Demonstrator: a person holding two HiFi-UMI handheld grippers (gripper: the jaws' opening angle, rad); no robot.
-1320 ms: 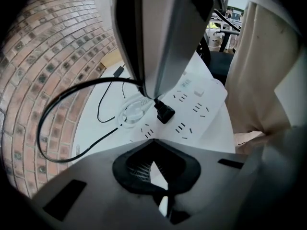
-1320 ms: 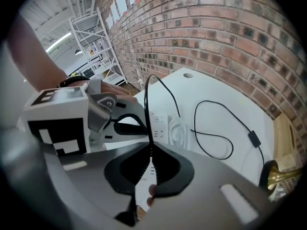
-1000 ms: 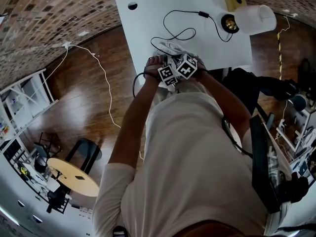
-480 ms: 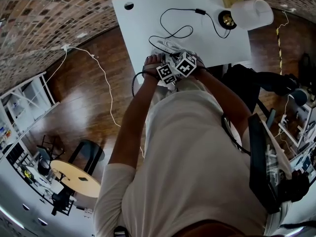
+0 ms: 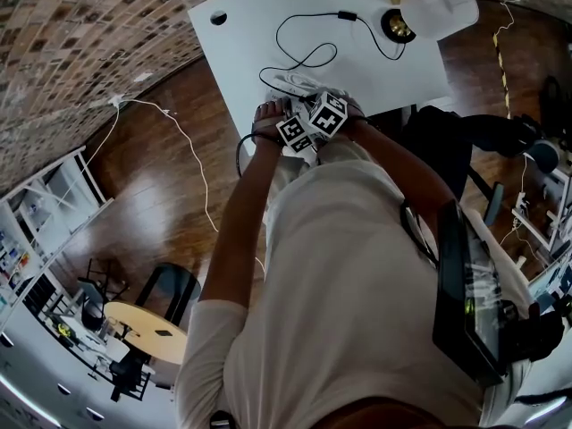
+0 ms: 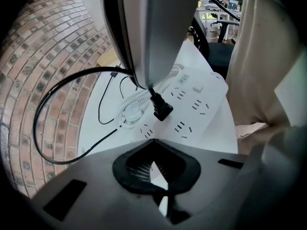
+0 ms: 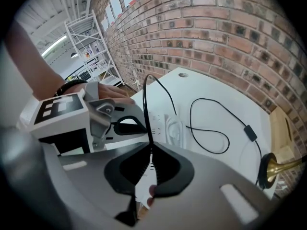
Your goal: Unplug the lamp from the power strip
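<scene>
No shift at the power strip over the last second: right gripper stays clenched on the lamp cord above its plug at the strip's middle socket, left gripper closed empty over the strip; pull judged pending

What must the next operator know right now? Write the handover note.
Left tongs: shut, tips at the near end of the power strip on the white table.
Right tongs: shut on the lamp cable, just above the plug.
Plug: tilted over a socket of the strip; whether its prongs are out cannot be told.
Lamp: at the table's far corner.
Done: cable gripped.
Left: probably pull the plug clear and check it is out.
</scene>
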